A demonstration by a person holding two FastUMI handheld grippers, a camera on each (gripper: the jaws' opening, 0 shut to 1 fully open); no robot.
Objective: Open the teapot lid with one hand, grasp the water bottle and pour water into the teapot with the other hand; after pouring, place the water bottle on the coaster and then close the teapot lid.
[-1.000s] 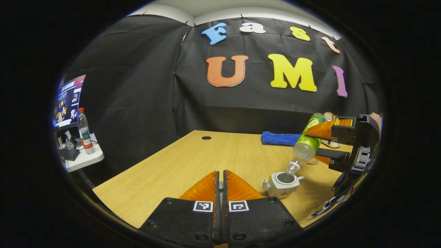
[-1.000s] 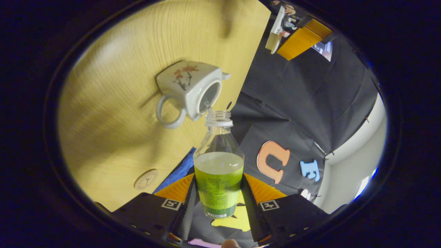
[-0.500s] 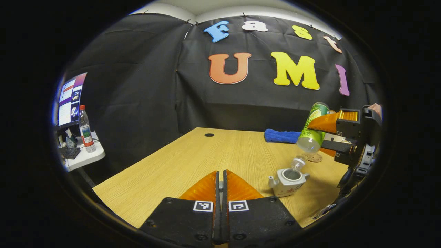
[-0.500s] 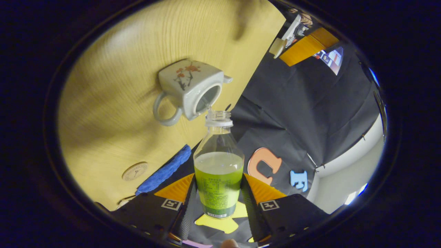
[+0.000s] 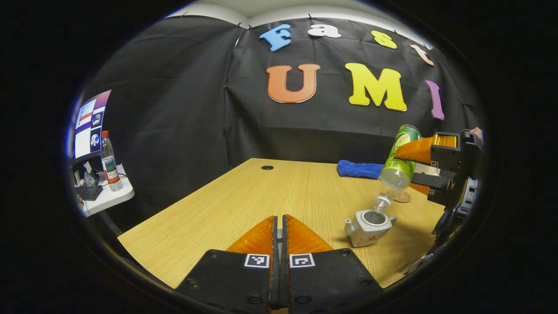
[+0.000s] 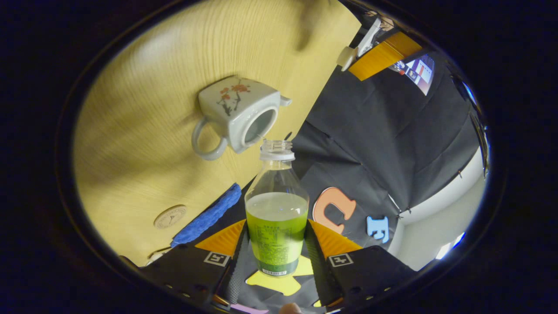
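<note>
Since the earlier frames, the tilted bottle mouth has been lifted slightly off the teapot opening and a small gap is now seen between them. In the left gripper view, the clear plastic water bottle with a green label (image 5: 399,159) is held neck-down at a slant above the small white ceramic teapot (image 5: 369,221), which stands lidless on the light wooden table (image 5: 244,205). The bottle body is clamped between both fingers of the right gripper (image 5: 416,168), seen at the right edge of that view with part of a hand behind it. In the right gripper view, the same water bottle (image 6: 276,209) is seen pressed between the two fingers of the right gripper (image 6: 276,248), with its uncapped mouth just beside the open rim of the teapot (image 6: 237,115); a floral pattern is visible on the teapot wall. The left gripper (image 5: 281,235) is seen with its fingers closed together; whether anything is pinched between them cannot be told. A round brown coaster (image 5: 399,196) lies on the table just behind the teapot, and a blue rolled cloth (image 5: 355,169) lies farther back near the booth wall. A side shelf with a red-capped bottle (image 5: 109,161) and a monitor (image 5: 87,126) is seen at far left.
</note>
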